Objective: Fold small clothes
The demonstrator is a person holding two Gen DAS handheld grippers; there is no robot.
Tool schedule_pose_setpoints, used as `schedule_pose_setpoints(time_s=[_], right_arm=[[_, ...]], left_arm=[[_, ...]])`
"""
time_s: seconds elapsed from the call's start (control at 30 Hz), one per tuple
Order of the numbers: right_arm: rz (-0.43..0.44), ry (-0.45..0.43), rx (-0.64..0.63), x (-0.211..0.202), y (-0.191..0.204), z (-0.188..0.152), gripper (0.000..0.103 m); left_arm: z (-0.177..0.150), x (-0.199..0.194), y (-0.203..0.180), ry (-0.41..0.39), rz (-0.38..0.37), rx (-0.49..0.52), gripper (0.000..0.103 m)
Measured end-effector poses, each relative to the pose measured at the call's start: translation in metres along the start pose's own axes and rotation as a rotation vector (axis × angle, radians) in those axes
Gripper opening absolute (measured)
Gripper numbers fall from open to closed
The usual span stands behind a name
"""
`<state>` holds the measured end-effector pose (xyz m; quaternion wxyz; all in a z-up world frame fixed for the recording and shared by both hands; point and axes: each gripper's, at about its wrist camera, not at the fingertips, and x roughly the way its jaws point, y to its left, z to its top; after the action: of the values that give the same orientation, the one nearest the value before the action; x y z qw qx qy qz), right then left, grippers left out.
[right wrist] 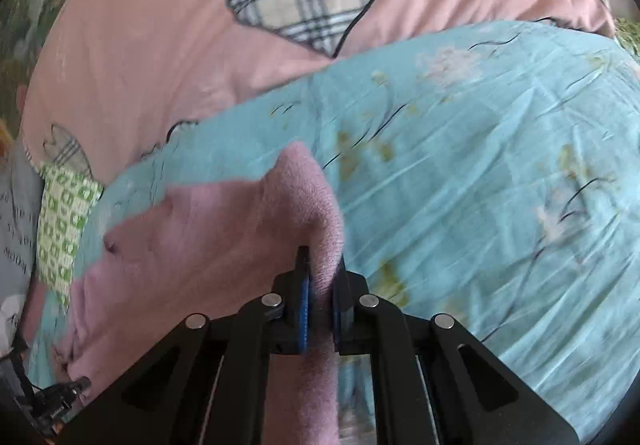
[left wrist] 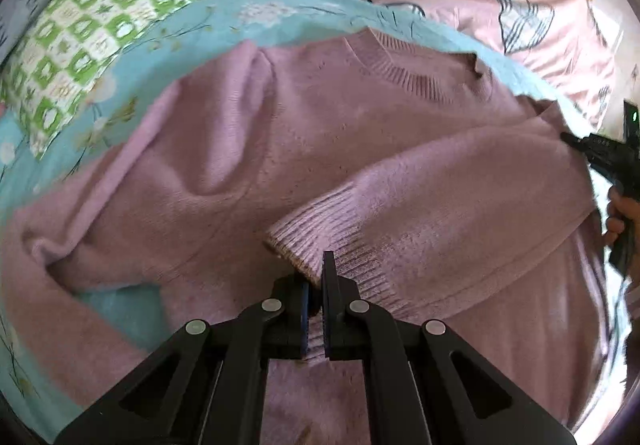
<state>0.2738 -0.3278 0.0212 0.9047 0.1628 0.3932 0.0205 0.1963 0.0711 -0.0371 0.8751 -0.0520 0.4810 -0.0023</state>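
A pink knit sweater (left wrist: 304, 133) lies on a light blue floral sheet (left wrist: 208, 21) that is spread over a bed. Its ribbed neckline (left wrist: 404, 73) points away from the left wrist camera. One sleeve is already laid across the chest, and its ribbed cuff (left wrist: 320, 241) ends near the middle of the body.

The left gripper (left wrist: 316, 285) is clenched on the edge of this cuff; the knit passes between its two fingers. The right gripper (right wrist: 322, 269) is also clamped, on a thick fold of the sweater at its side, near the shoulder, and the cloth stands up a little between the fingers. In the left wrist view the right gripper shows at the right edge, touching the sweater's side.

In my judgement the folding is at an early stage. One sleeve looks folded in. The other sleeve (left wrist: 80, 237) is spread out to the left over the sheet and is wrinkled. The body does not look folded yet, though its lower hem is hidden behind the left gripper. What remains is probably to bring in the second sleeve and then to fold the body.

A green checkered pillow (left wrist: 96, 29) and a pink duvet with plaid hearts (right wrist: 168, 17) lie beyond the sheet.
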Motion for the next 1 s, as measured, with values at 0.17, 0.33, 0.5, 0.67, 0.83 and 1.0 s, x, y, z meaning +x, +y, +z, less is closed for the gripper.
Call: schedule_pose_setpoints(time_s=[0.17, 0.33, 0.5, 0.67, 0.83, 1.0], right_arm=[[-0.074, 0.091, -0.007, 0.028, -0.006, -0.010, 0.018], [-0.051, 0.008, 0.056, -0.011, -0.003, -0.016, 0.030], [0.097, -0.025, 0.016, -0.059, 0.031, -0.051, 0.049], [0.218, 0.027, -0.029, -0.080, 0.069, -0.107, 0.051], [0.275, 0.071, -0.062, -0.088, 0.096, -0.151, 0.051], [0.300, 0.100, -0.068, -0.098, 0.106, -0.180, 0.051]], left_arm=[[0.000, 0.002, 0.013, 0.022, -0.017, -0.023, 0.004], [-0.007, -0.022, 0.024, 0.014, -0.017, -0.018, 0.006], [-0.033, -0.059, 0.047, -0.011, -0.059, -0.097, 0.009], [-0.064, -0.089, 0.071, -0.017, -0.097, -0.192, 0.016], [-0.089, -0.103, 0.099, -0.012, -0.096, -0.266, 0.029], [-0.100, -0.093, 0.123, 0.022, -0.139, -0.364, 0.038]])
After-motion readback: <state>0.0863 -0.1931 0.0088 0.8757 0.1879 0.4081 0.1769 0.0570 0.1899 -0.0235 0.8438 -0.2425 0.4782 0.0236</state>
